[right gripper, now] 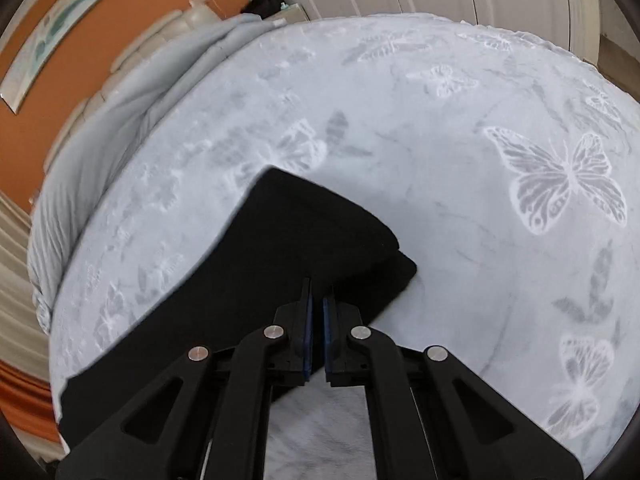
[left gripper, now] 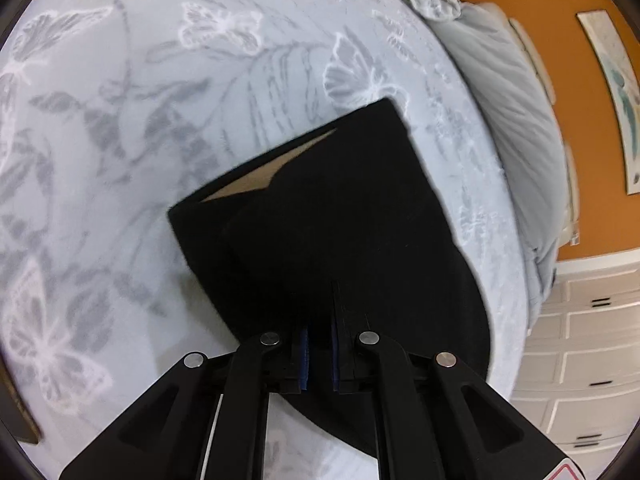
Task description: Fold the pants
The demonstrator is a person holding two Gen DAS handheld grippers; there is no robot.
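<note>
- We hold black pants [left gripper: 340,216] on a pale bedspread [left gripper: 120,120] printed with butterflies, a pair of tongs in each hand.
- Our left gripper [left gripper: 320,308] is pinched narrow on the dark cloth; the pants spread away ahead of its tips, a tan lining showing at the far opening.
- Our right gripper [right gripper: 317,292] is likewise drawn nearly shut, seemingly on a folded edge, though black on black makes the pinch hard to read.
- From the right tongs the pants run off to the left and ahead.
- Beyond the bed, an orange wall [right gripper: 100,40] with a framed picture [right gripper: 60,28]; white drawers [left gripper: 592,340] right of the left tongs.
</note>
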